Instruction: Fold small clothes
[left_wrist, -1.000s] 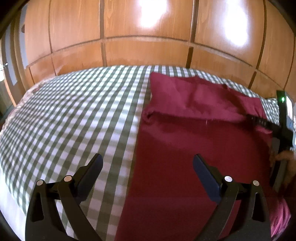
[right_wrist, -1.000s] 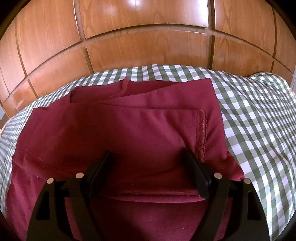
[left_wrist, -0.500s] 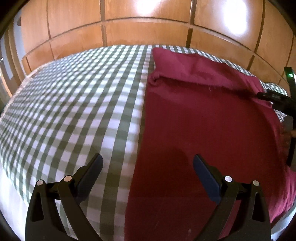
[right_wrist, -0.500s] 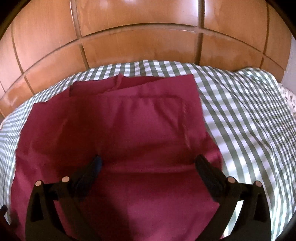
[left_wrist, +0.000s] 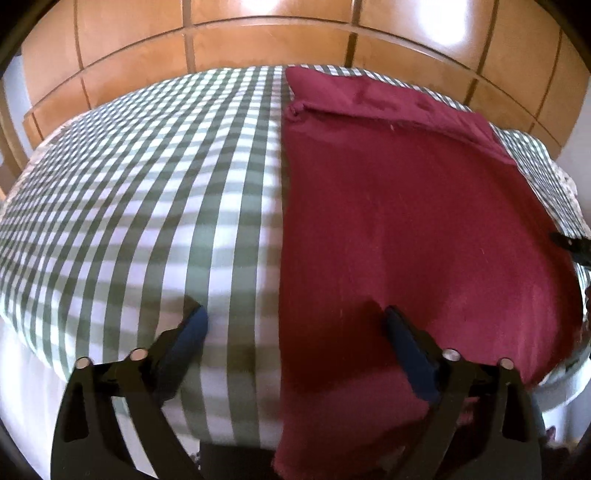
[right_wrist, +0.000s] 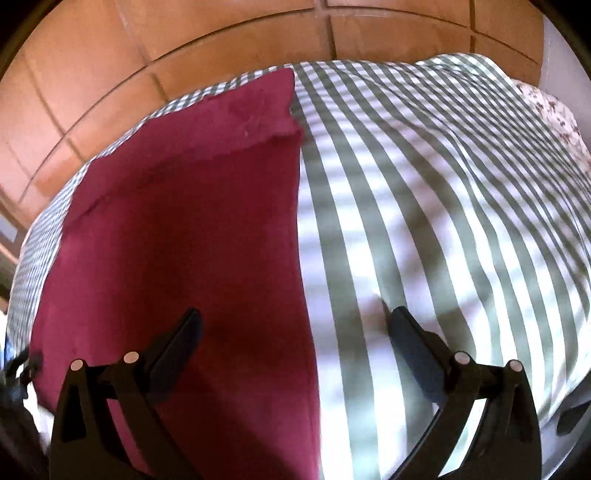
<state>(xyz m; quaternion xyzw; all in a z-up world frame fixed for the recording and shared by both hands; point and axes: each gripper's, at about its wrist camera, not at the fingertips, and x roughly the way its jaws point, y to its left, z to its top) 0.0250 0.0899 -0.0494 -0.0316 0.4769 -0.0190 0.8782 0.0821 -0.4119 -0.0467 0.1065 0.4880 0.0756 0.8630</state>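
A dark red garment (left_wrist: 406, 221) lies flat on the green-and-white checked bed (left_wrist: 147, 184), with its far end folded over into a band. Its near end hangs over the bed's front edge. My left gripper (left_wrist: 293, 325) is open and empty, straddling the garment's left edge near the front. In the right wrist view the same garment (right_wrist: 184, 240) fills the left half. My right gripper (right_wrist: 293, 325) is open and empty, straddling the garment's right edge. A tip of the right gripper shows at the right border of the left wrist view (left_wrist: 572, 245).
A wooden panelled wall (left_wrist: 295, 33) rises behind the bed. A floral cloth (right_wrist: 546, 110) lies at the bed's far right corner. The checked cover (right_wrist: 443, 203) stretches to the right of the garment. The bed's front edge drops off just below both grippers.
Both grippers have drawn back toward the bed's front edge and spread apart. The right one let go of the folded part and moved to the garment's right edge.
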